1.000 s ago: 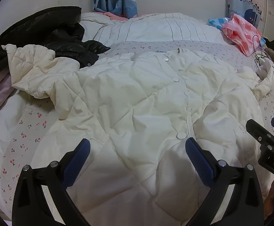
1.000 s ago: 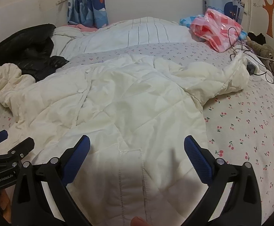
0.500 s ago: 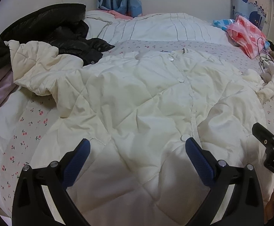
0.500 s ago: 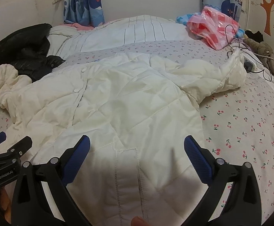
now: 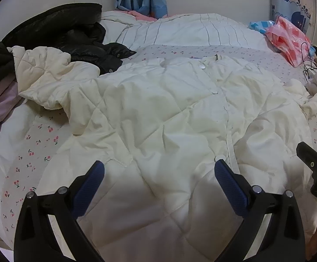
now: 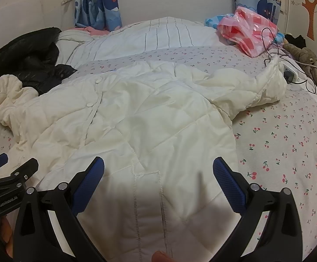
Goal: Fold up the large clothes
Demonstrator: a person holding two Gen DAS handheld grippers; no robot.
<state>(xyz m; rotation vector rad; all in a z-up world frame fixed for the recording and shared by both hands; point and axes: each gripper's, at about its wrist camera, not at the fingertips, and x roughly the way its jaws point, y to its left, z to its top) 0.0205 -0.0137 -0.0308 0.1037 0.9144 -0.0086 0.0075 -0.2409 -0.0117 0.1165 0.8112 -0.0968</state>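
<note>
Both claws, left (image 5: 158,174) and right (image 6: 158,172), hang wide open and empty over the coat's (image 5: 169,113) hem, before folding; next, probably grip a sleeve (image 6: 256,91).

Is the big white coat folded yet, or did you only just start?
Only just started. Done: the white coat lies spread out front-up on the bed, buttons closed. In hand: nothing; the left gripper and right gripper hover open above its hem. Left: both sleeves, the left sleeve and the right sleeve, stick out unfolded, and the body has no fold.
</note>
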